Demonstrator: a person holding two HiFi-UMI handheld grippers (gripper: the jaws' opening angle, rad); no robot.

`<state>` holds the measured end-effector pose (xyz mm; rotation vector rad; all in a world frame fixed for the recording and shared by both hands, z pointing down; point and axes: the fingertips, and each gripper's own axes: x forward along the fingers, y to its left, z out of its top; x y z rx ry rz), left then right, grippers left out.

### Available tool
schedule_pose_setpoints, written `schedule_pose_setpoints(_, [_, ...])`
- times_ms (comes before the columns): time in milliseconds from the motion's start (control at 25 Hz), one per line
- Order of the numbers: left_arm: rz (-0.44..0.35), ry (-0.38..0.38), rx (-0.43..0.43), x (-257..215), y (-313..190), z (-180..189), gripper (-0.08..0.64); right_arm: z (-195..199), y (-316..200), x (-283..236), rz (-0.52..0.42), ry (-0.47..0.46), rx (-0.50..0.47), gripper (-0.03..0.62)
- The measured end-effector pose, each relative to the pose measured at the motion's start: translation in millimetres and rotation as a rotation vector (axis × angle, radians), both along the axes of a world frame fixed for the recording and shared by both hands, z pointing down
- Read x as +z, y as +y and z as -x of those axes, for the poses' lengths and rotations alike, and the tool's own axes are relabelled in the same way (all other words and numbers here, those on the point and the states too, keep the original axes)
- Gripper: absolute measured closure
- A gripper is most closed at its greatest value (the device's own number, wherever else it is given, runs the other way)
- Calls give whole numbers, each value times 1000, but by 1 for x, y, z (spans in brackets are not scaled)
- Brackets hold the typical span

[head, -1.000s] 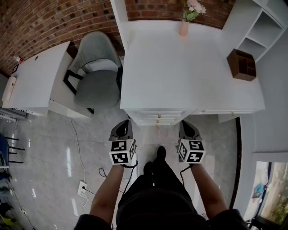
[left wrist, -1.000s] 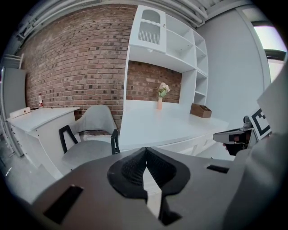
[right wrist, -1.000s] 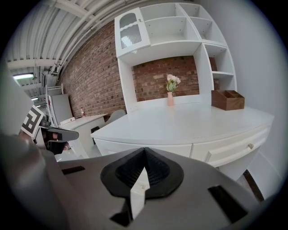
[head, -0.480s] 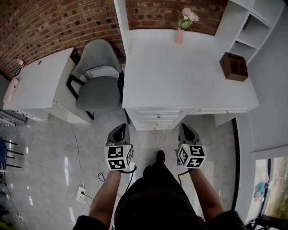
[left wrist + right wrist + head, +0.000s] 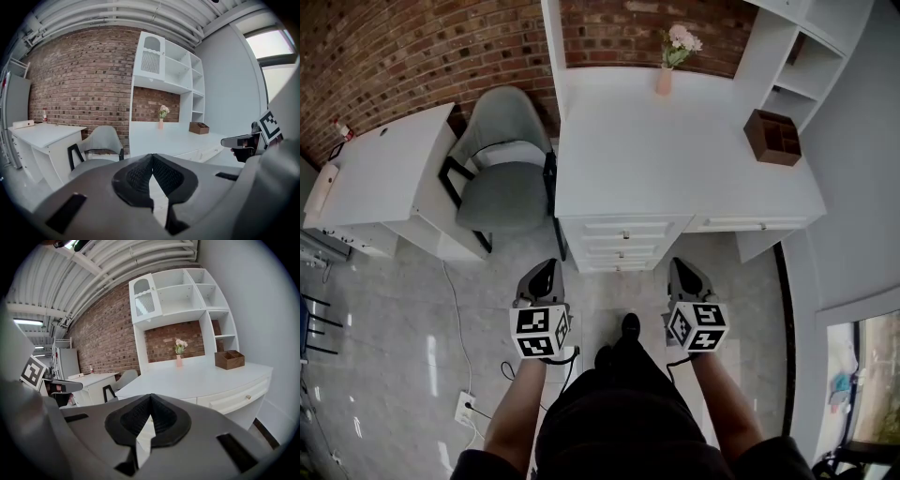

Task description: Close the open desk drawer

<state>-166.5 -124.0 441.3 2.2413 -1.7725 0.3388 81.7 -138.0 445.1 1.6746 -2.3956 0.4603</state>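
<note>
The desk drawer (image 5: 624, 229) sits in the counter's (image 5: 675, 159) front in the head view, well apart from your left hand-held gripper (image 5: 547, 266) and right hand-held gripper (image 5: 679, 264). Left gripper view: your jaws are together, empty. Right gripper view: jaws together, empty.

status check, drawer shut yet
Both shut, empty: left gripper, right gripper. White desk drawer stack looks flush; grippers short of it. Nothing in the way.
</note>
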Motion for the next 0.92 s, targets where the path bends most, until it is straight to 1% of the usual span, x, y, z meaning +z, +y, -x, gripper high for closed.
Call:
schedule_pose_setpoints(120, [-8,-13,5,-3,9,3,549,1,10,-3,-7,-4,1,588])
schedule_pose_setpoints(360, [-13,-15,10,-3,22,7,549,1,24,-2,-13,0,2,588])
schedule_pose_setpoints(560, [-19,-7,18,-6,25,6,549,2,28,-4,-15,8,-4,588])
schedule_pose_setpoints(920, [-21,-16,38,-6,22,6,549,12,27,-4,-26,21,-24,588])
